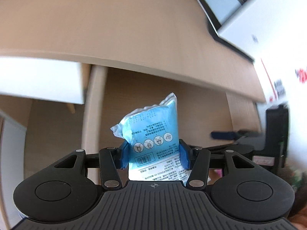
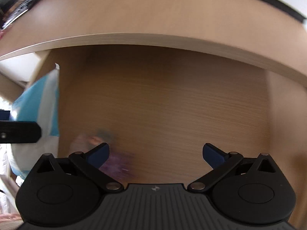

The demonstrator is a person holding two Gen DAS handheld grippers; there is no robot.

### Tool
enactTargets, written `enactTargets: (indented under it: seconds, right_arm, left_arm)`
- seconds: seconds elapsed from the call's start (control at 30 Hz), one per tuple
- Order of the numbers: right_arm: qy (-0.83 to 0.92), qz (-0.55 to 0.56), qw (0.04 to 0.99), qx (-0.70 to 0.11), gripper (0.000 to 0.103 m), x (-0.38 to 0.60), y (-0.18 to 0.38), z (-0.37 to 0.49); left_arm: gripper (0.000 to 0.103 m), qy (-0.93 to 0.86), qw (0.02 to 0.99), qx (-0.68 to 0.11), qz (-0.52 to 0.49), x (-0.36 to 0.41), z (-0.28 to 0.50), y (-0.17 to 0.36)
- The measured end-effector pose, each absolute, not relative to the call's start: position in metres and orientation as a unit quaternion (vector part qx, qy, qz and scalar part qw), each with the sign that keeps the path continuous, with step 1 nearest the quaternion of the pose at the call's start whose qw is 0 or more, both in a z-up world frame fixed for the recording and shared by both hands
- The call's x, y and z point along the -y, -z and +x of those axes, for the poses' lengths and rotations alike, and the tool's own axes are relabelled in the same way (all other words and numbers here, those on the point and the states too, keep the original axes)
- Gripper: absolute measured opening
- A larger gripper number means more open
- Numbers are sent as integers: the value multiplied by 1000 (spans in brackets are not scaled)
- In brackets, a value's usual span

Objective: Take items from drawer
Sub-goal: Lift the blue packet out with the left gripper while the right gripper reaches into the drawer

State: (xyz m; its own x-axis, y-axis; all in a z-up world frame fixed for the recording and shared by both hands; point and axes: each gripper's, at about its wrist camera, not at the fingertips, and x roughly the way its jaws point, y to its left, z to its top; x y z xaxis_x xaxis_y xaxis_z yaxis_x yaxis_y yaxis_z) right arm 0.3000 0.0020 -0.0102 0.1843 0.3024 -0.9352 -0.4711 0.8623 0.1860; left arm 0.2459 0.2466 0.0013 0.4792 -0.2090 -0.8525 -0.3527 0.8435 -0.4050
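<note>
A blue and white plastic packet with printed text and a barcode stands upright between the blue pads of my left gripper, which is shut on it below the edge of a light wooden tabletop. The same packet shows at the left edge of the right wrist view, with a black part of the left gripper in front of it. My right gripper is open with nothing between its fingers, over the wooden floor of the drawer. A blurred purple item lies by its left finger.
A white box with red print stands on the tabletop at the right. A white panel hangs under the table at the left. Dark objects sit at the right. The tabletop edge overhangs the drawer.
</note>
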Motion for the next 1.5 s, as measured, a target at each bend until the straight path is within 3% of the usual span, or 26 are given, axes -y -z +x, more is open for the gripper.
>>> enactTargets:
  seconds: [0.13,0.27,0.9,1.33,1.5]
  right_arm:
    - [-321,-40,728,-605,103,-27,17,304]
    - [-354,-98,710,-601,103,-52,37,296]
    - [-331,-236,689,-600,103,-97,49,264]
    - [-305,-233,656,-650,103,-111,46,270]
    - [-318,-149,701,-620,102,-77,11,259]
  left_arm:
    - [55,-60,818,-477,-316,-268,229,-25]
    - [55,-83,823,-455,-328,-276,220,-38]
    - [55,-91,805,-430,-397,-286,193,-15]
    - [55,-91,808,-414,-410,-287,183,-11]
    - [55,-83,815,-412,-400,-287,174,-17]
